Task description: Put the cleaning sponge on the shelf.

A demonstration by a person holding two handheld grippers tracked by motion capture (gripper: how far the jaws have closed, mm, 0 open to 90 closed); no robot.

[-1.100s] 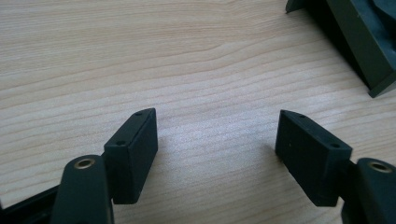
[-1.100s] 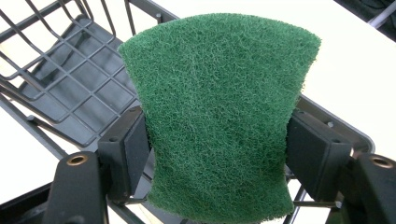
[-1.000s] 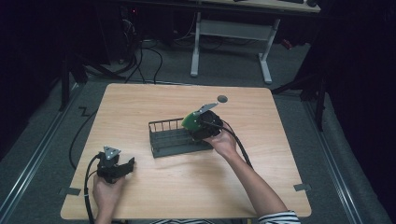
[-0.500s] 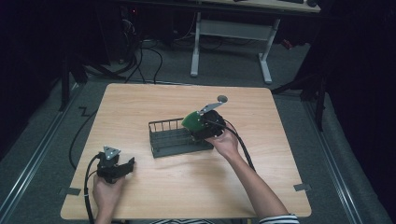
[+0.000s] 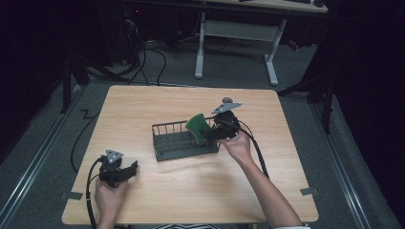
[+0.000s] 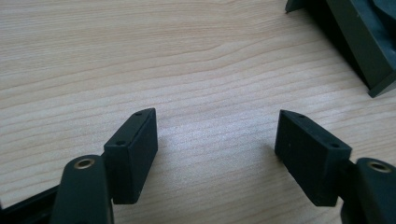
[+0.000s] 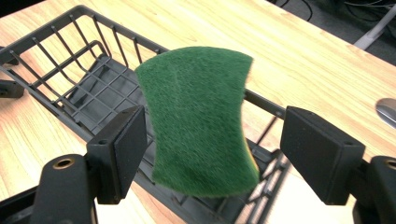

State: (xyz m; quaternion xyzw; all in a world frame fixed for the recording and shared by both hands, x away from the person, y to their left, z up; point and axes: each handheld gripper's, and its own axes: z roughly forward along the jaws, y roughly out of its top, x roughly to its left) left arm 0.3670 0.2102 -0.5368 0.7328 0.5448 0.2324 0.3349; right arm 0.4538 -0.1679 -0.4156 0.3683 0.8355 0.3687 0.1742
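**At the basket's (image 5: 168, 127) right end, the sponge (image 7: 198, 121) is let go**

On the left, near the worktop's (image 5: 191, 195) front corner, the left tongs (image 6: 215, 135) have not stirred: they rest low over bare wood, gaping wide, with nothing between them. The basket's corner is well off to their right.

In the middle, the basket lies lengthwise. Its wire floor looks bare apart from the sponge, which stands nearly upright at the right end, green face out, seemingly propped on the rim.

On the right, the right tongs (image 7: 215, 140) have just been opening. The sponge is between them, but the right pad stands well clear of it and the left pad is at most brushing its edge, so nothing is gripped. Since a second ago this hand has eased back from the basket and the sponge has settled a little lower. Judging by that, the drop-off is as good as done and only the retreat is left.

For room, there is open wood to the right and towards the person. A small grey thing (image 5: 228, 99) lies just beyond the right tongs, and the basket rim sits close under the pads, so backing up and out looks safest; a sideways sweep could tip the sponge.
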